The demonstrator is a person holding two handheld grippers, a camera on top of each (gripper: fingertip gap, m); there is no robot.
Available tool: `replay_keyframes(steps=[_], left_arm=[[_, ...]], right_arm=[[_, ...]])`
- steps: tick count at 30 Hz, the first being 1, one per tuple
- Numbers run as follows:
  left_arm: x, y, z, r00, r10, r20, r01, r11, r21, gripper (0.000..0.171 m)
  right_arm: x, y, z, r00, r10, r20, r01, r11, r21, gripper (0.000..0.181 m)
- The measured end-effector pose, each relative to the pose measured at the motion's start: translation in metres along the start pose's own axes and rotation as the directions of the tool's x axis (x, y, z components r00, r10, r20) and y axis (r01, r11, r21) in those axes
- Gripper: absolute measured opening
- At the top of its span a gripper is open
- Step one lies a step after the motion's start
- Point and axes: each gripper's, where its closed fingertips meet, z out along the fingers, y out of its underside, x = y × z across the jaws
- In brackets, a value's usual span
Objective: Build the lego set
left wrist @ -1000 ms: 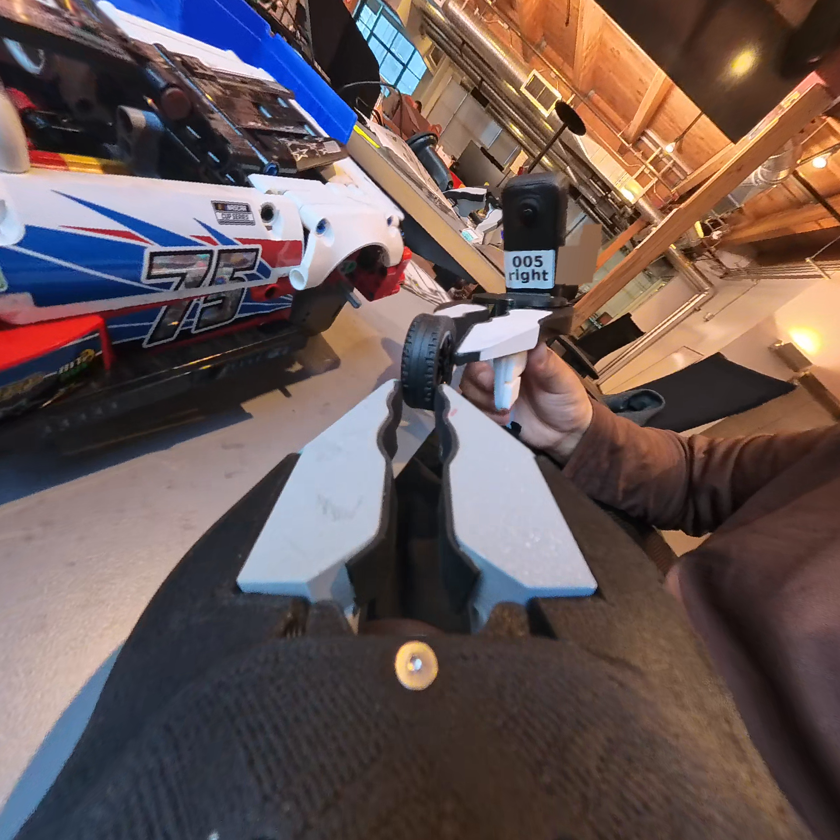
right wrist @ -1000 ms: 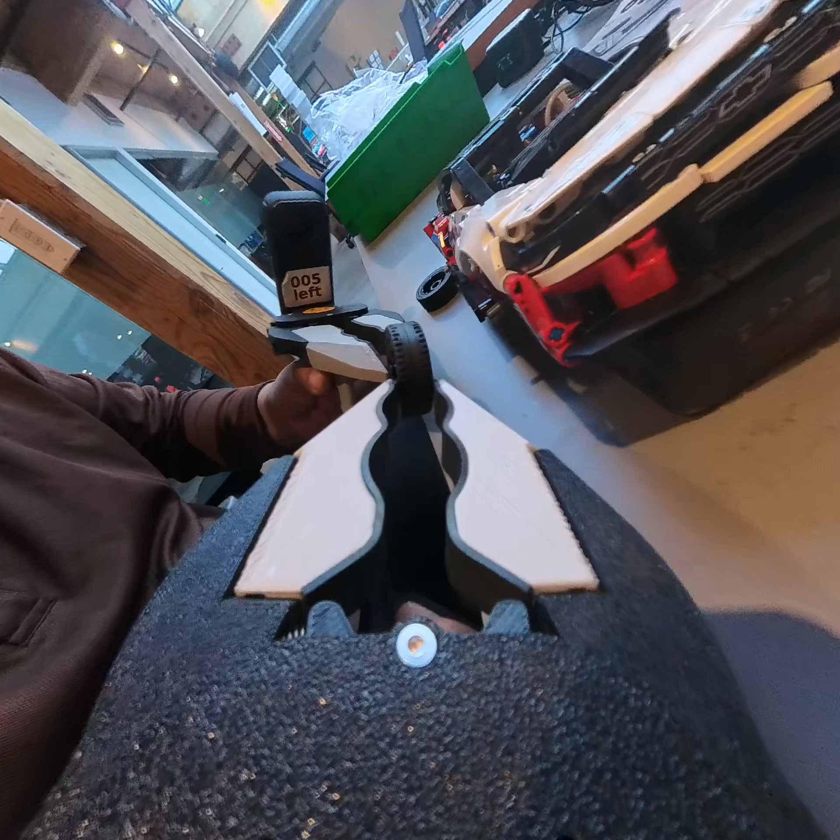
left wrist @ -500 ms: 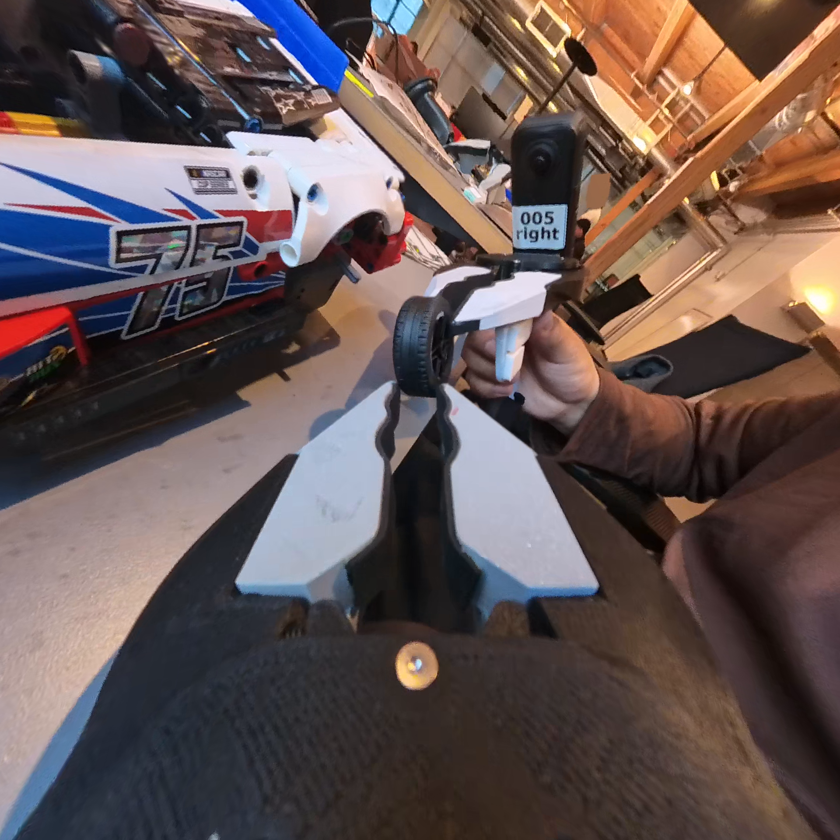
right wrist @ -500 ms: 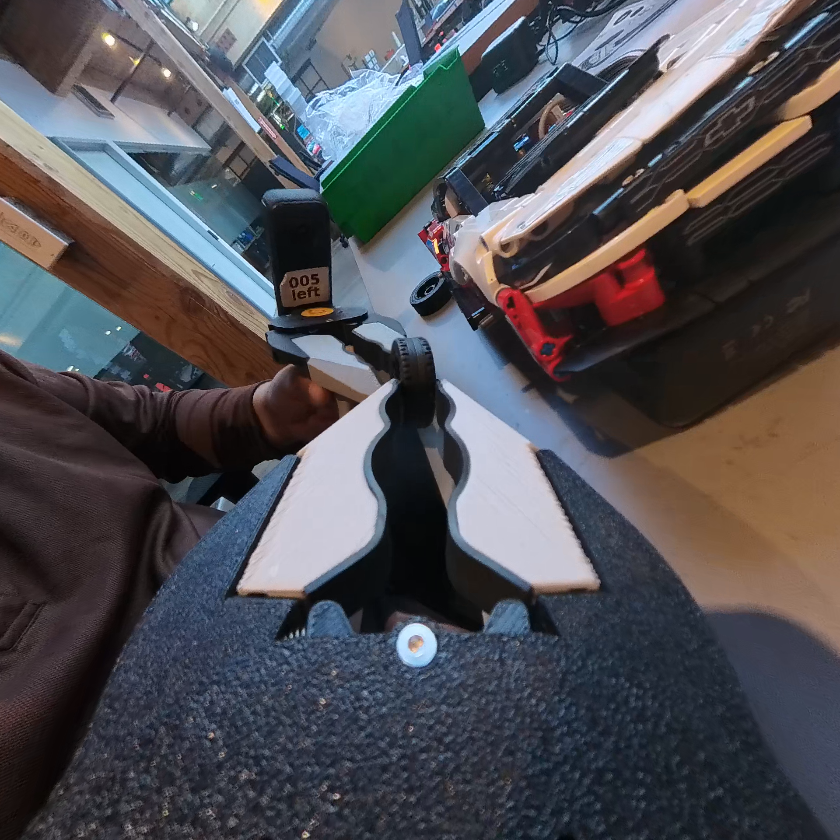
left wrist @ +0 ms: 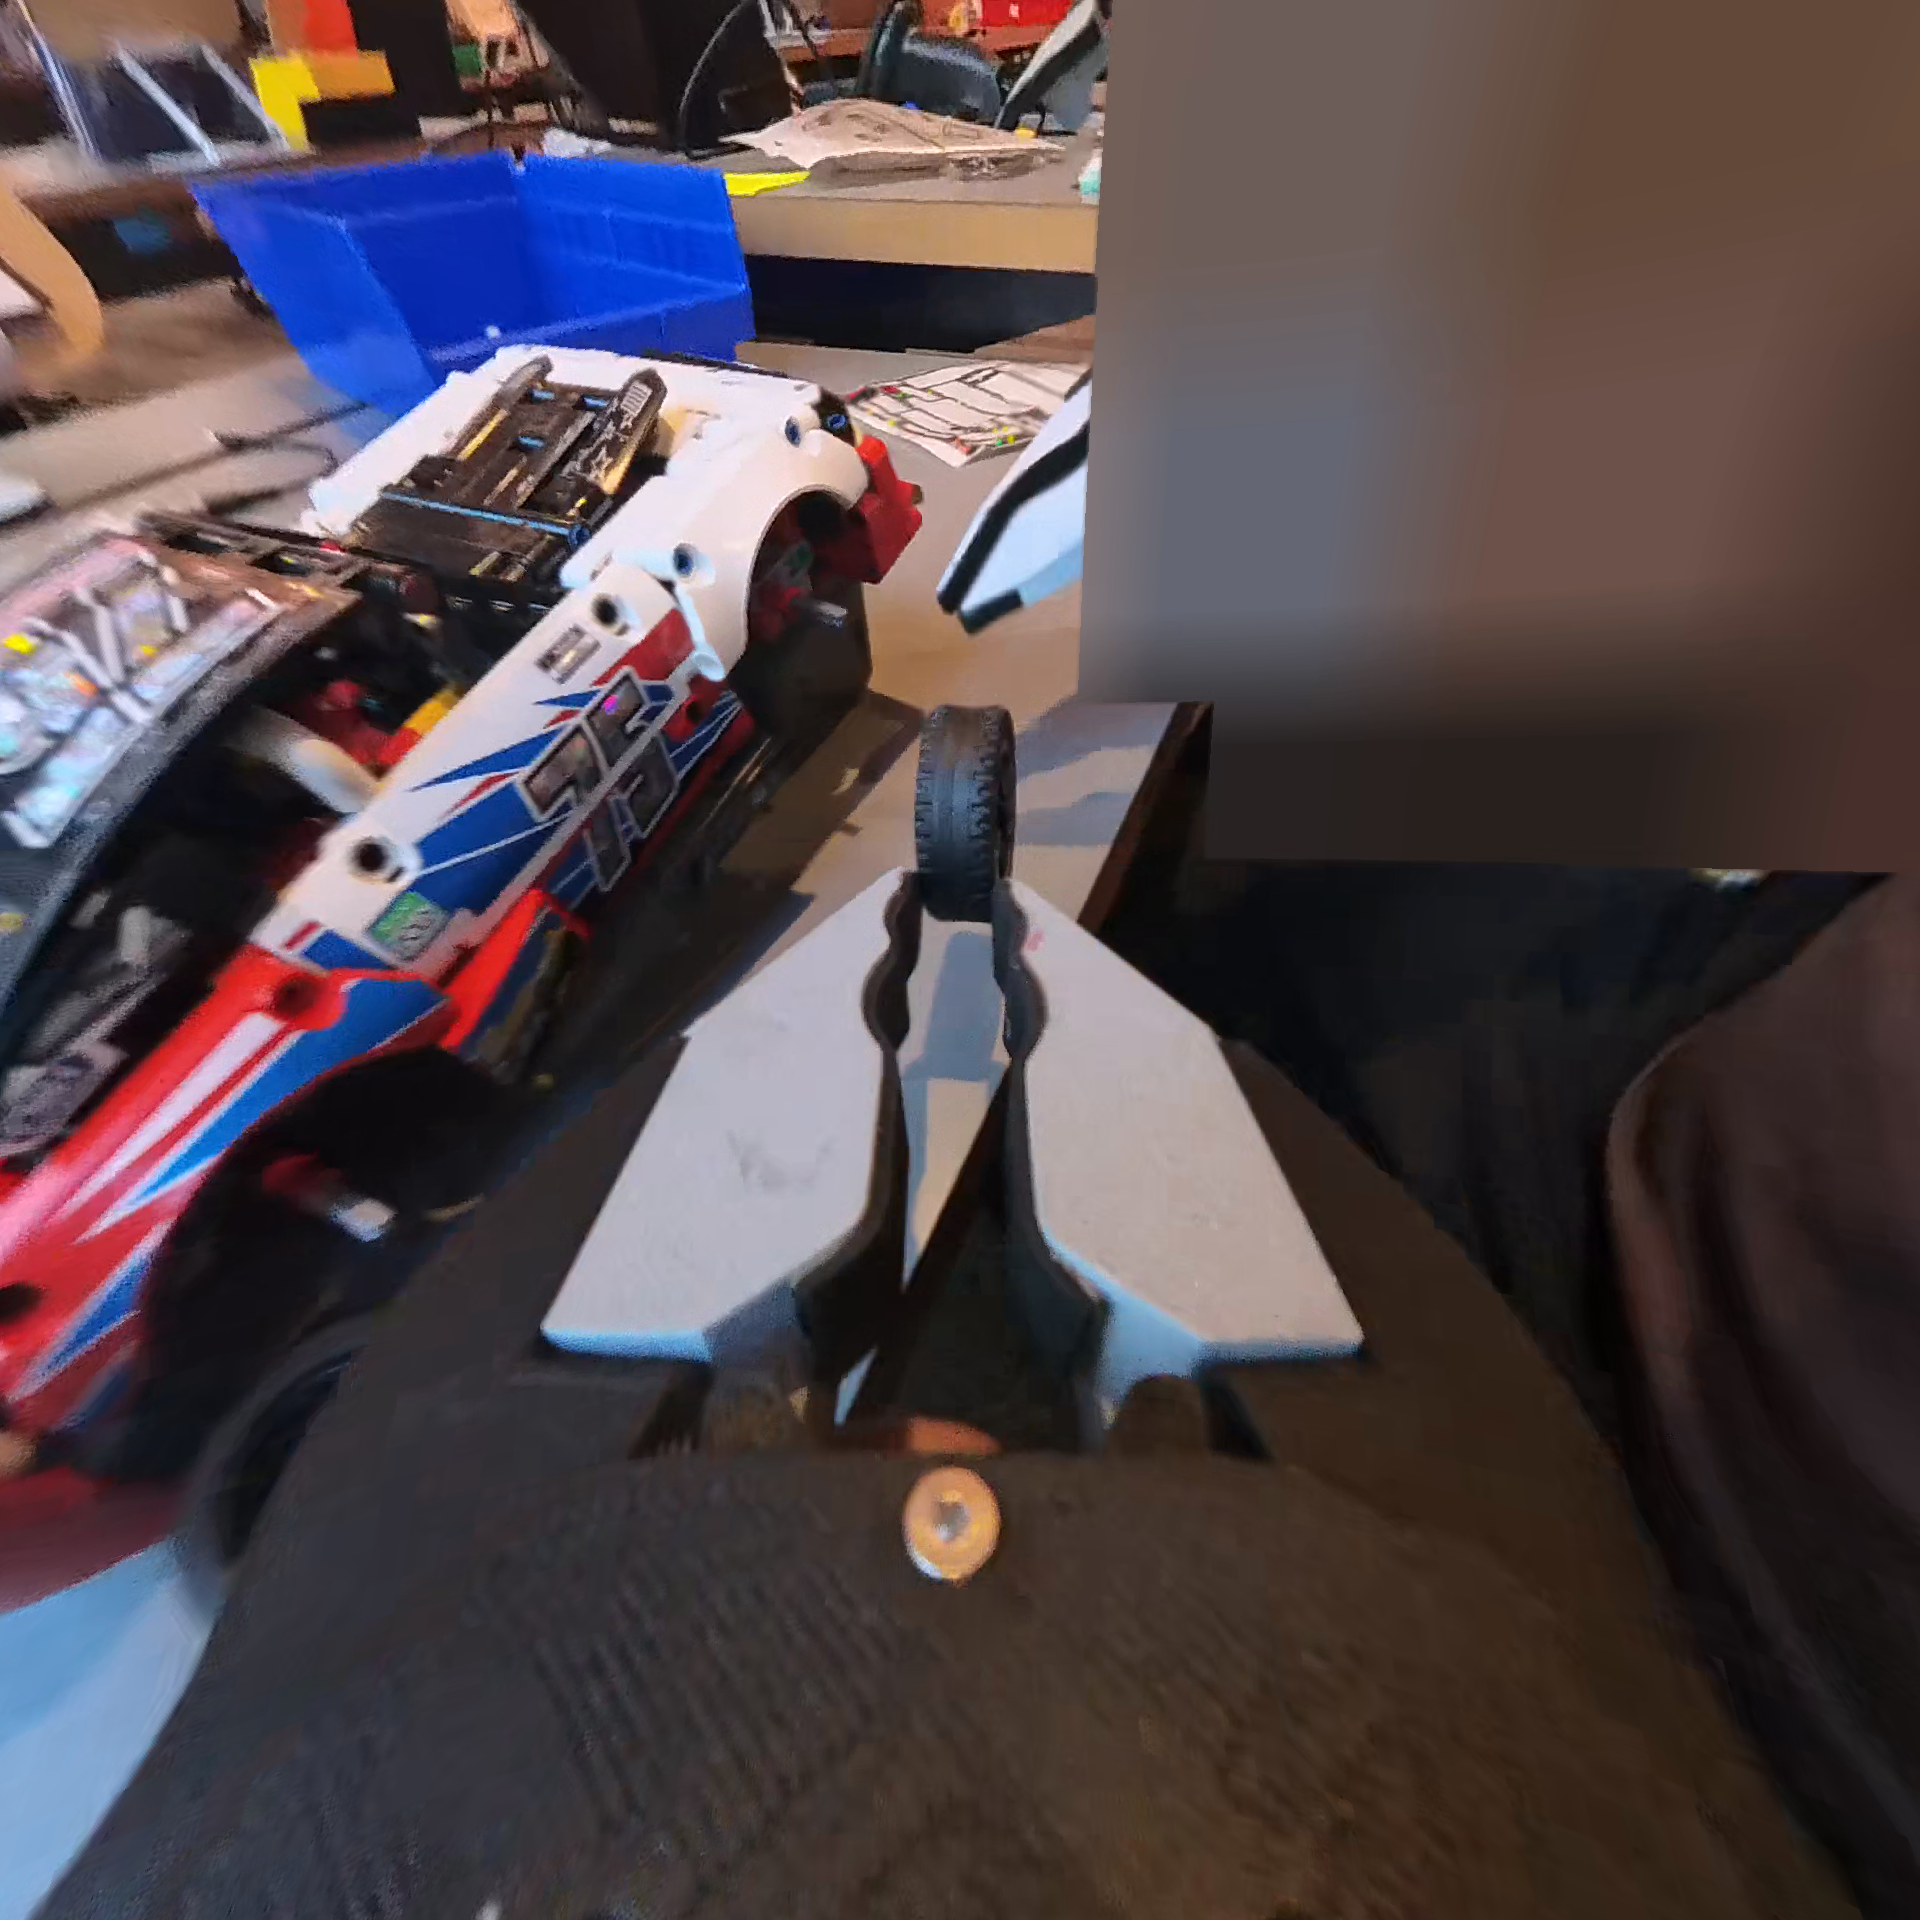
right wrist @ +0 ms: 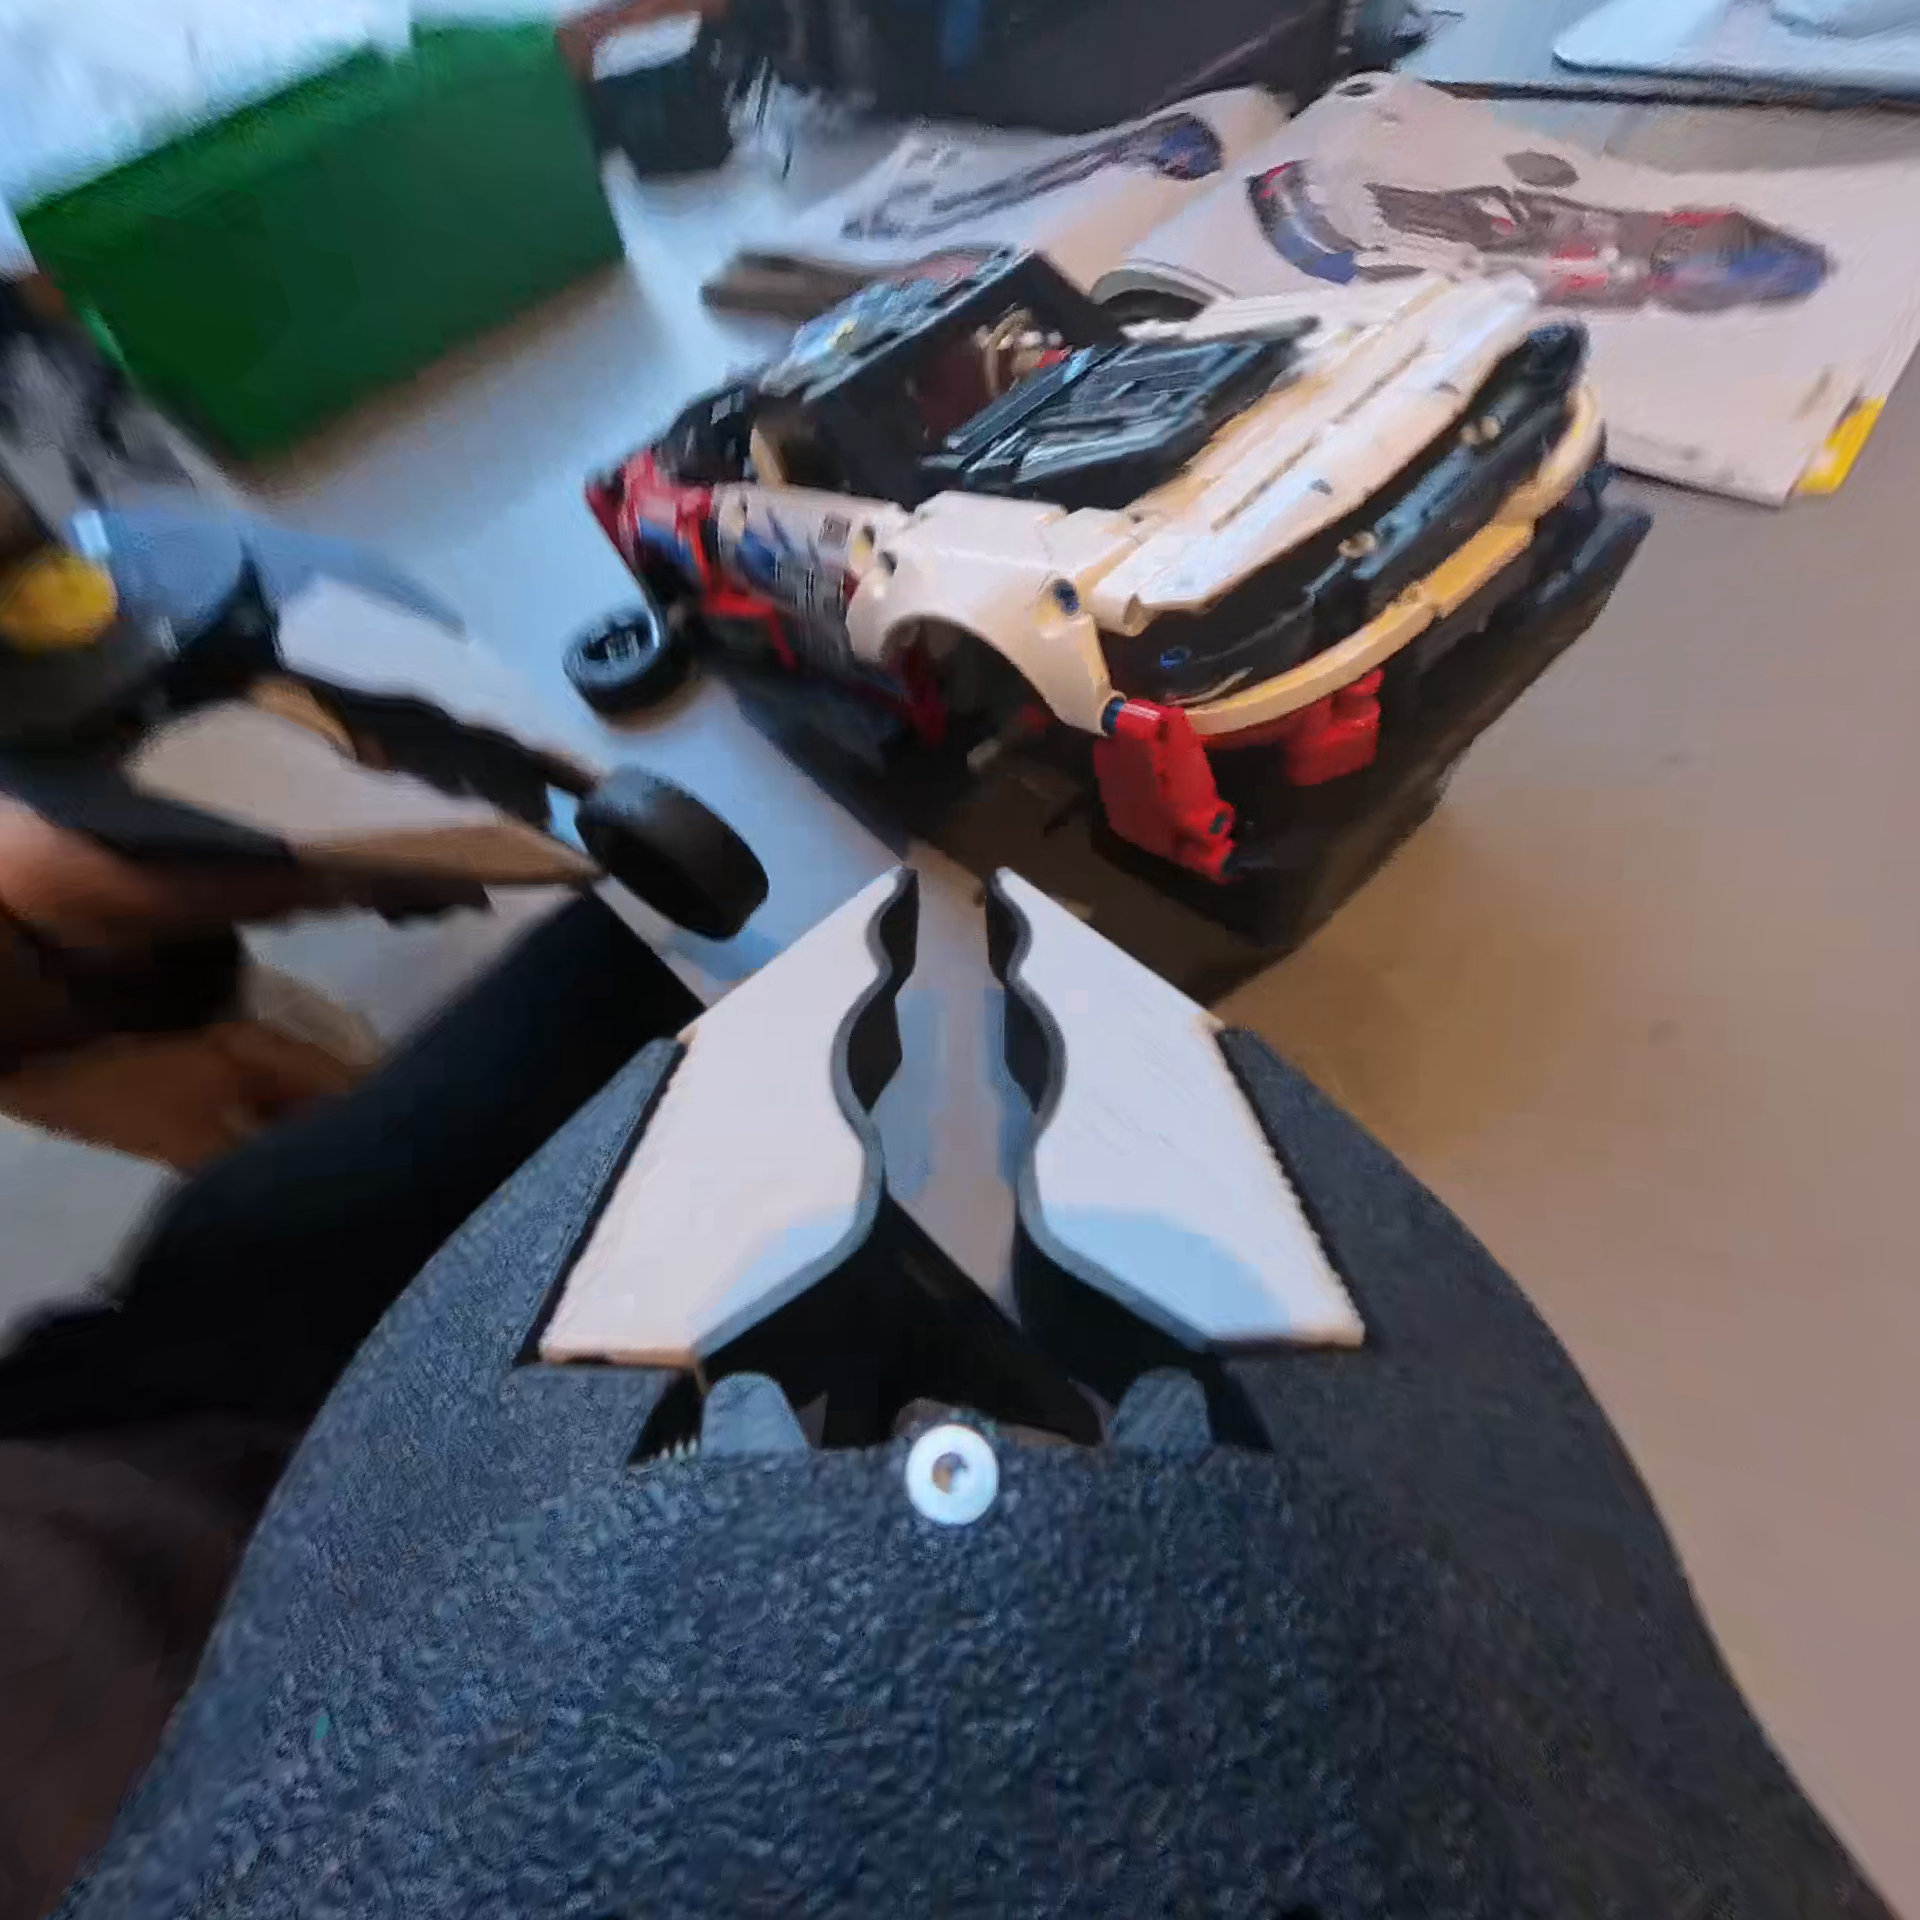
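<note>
A red, white and blue Lego race car (left wrist: 540, 748) stands on the grey table, left of my left gripper (left wrist: 956, 894). The left gripper is shut on a small black tyre (left wrist: 964, 816), held upright at its tips above the table's near edge. In the right wrist view the car (right wrist: 1122, 540) lies ahead, its front wheel arch empty. My right gripper (right wrist: 951, 888) has its jaws a little apart with nothing between them. The left gripper with the tyre (right wrist: 670, 852) shows blurred just left of its tips. The right gripper's fingers (left wrist: 1023, 530) show near the car's nose.
A second loose tyre (right wrist: 623, 655) lies on the table by the car's side. A blue bin (left wrist: 468, 260) and a green bin (right wrist: 312, 229) stand behind the car. Instruction pages (right wrist: 1558, 260) and a printed sheet (left wrist: 956, 410) lie beyond it. My hands' fingertips stand some 9 cm from each other.
Both grippers held the tyre between them in the air. Now the right gripper has let go and drawn away, the left keeps the tyre, and both views have swung down toward the car.
</note>
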Motion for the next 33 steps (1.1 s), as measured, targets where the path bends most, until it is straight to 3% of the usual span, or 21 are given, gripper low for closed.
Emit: replay_keyframes(steps=[3, 8, 11, 17, 21, 23, 25, 27, 33], left_arm=[[-0.006, 0.001, -0.010, 0.999, 0.033, 0.013, -0.033, 0.999, 0.011, 0.011], [0.000, -0.011, -0.013, 0.998, -0.030, -0.054, 0.034, 0.997, 0.075, 0.010], [0.004, -0.015, -0.013, 0.995, -0.051, -0.083, 0.058, 0.995, 0.087, 0.011], [0.007, -0.024, -0.015, 0.992, -0.068, -0.109, 0.081, 0.990, 0.116, 0.003], [0.006, -0.025, -0.016, 0.990, -0.088, -0.112, 0.102, 0.987, 0.124, 0.000], [-0.001, -0.017, -0.012, 0.996, -0.059, -0.060, 0.064, 0.994, 0.091, 0.000], [-0.009, 0.000, -0.006, 0.998, 0.053, 0.031, -0.053, 0.999, 0.002, 0.000], [0.000, 0.004, -0.005, 0.997, 0.072, 0.013, -0.072, 0.997, -0.010, 0.000], [0.008, 0.009, -0.009, 1.000, 0.022, -0.003, -0.022, 0.999, -0.029, 0.000]], right_arm=[[-0.006, -0.006, 0.012, 0.950, 0.306, 0.068, -0.311, 0.946, 0.086, 0.008], [0.000, -0.023, 0.021, 0.727, 0.636, 0.261, -0.685, 0.698, 0.208, 0.007], [0.004, -0.019, 0.022, 0.645, 0.706, 0.292, -0.764, 0.600, 0.237, 0.007], [0.005, -0.013, 0.026, 0.544, 0.766, 0.343, -0.839, 0.492, 0.232, 0.020], [0.005, -0.021, 0.029, 0.487, 0.761, 0.428, -0.873, 0.438, 0.216, 0.001], [0.006, -0.021, 0.029, 0.486, 0.760, 0.432, -0.874, 0.434, 0.218, 0.000], [0.008, -0.021, 0.029, 0.521, 0.748, 0.411, -0.854, 0.464, 0.238, 0.000], [0.008, -0.021, 0.029, 0.554, 0.742, 0.378, -0.833, 0.494, 0.250, 0.000], [0.014, -0.022, 0.032, 0.811, 0.580, 0.081, -0.582, 0.781, 0.227, 0.000]])
